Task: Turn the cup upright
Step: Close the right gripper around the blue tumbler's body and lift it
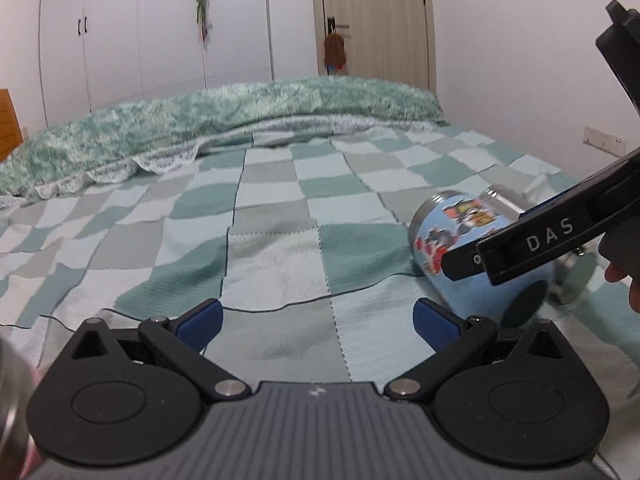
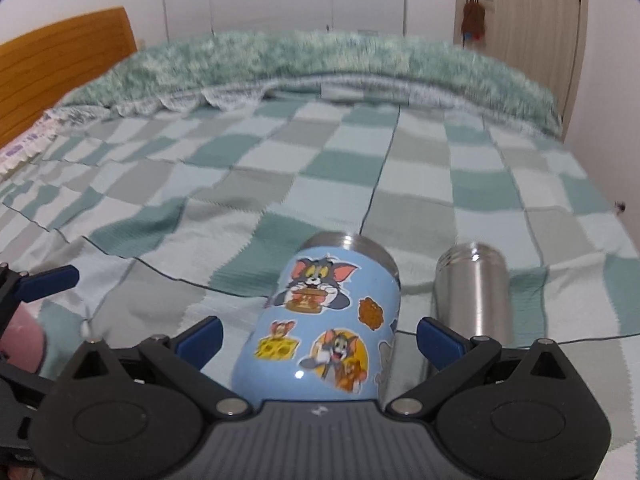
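The right gripper [image 2: 318, 338] has its blue-padded fingers [image 2: 200, 338] spread wide, one on each side of the blue cartoon-sticker cup [image 2: 324, 328], and neither pad touches it. The cup lies on its side on the checked green bedspread [image 2: 240, 184], its steel rim pointing away toward the far edge of the bed and its base close under the gripper body. Just to the right of the cup, a plain steel flask [image 2: 474, 292] lies parallel to it, beyond the right-hand finger.

The left gripper [image 1: 318, 320] is also spread apart, with nothing between its fingers [image 1: 200, 322] but bedspread [image 1: 276, 220]. From its view, the cup [image 1: 440, 224] lies off to the right, partly hidden by the right gripper's black finger [image 1: 532, 240]. A fluffy green blanket [image 1: 224, 116] is heaped along the bed's far edge, below white wardrobe doors [image 1: 140, 32].
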The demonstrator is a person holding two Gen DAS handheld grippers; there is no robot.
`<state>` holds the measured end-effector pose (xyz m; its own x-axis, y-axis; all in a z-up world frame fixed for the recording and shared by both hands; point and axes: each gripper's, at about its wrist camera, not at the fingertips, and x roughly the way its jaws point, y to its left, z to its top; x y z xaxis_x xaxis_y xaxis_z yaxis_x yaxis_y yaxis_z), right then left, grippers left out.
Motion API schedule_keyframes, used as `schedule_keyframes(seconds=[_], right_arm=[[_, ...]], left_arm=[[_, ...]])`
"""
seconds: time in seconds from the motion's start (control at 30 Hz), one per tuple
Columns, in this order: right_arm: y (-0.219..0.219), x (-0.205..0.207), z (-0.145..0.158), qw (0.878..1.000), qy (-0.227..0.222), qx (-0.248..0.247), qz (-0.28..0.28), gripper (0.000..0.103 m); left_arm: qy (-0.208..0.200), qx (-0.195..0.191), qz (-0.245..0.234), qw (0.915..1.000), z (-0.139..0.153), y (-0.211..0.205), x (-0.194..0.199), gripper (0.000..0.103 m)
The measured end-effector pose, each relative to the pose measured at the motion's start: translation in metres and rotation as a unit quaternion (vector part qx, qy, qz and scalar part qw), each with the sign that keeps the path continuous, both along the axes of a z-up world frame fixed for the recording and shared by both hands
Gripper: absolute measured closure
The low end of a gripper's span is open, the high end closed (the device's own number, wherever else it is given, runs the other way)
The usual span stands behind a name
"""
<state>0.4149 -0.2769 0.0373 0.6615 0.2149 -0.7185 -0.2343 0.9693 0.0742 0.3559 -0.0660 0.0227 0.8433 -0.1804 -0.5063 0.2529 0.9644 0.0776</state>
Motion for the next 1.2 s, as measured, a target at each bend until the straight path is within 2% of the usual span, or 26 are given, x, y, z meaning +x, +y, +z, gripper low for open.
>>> schedule_keyframes(seconds=[0.1, 0.27, 0.5, 0.7, 0.9, 1.03, 1.2], right_arm=[[0.0, 0.014, -0.013, 0.999, 0.028, 0.014, -0.008, 0.011], [0.004, 0.014, -0.018, 0.999, 0.029, 0.01, -0.007, 0.012], [-0.011, -0.005, -0.007, 0.998, 0.029, 0.056, -0.024, 0.016], [-0.016, -0.043, 0.022, 0.996, 0.011, 0.082, -0.033, 0.017], [-0.013, -0.104, 0.06, 0.994, -0.005, 0.106, -0.019, 0.018], [-0.007, -0.146, 0.07, 0.993, 0.0, 0.118, -0.007, 0.018], [0.01, -0.198, 0.065, 0.991, 0.031, 0.129, 0.013, 0.018]], left_arm=[[0.006, 0.008, -0.006, 0.9999, -0.006, 0.0, 0.012, 0.0], [0.021, 0.007, -0.015, 0.9996, -0.013, -0.001, 0.018, 0.0], [0.004, 0.011, -0.015, 0.9998, 0.005, -0.005, -0.006, 0.0], [-0.008, 0.006, -0.02, 0.9998, 0.033, -0.003, -0.052, 0.0], [-0.02, -0.001, -0.016, 0.9997, 0.059, 0.01, -0.109, 0.0], [-0.025, -0.003, -0.003, 0.9997, 0.068, 0.024, -0.154, 0.0], [-0.017, 0.0, 0.014, 0.9998, 0.068, 0.048, -0.205, 0.0]])
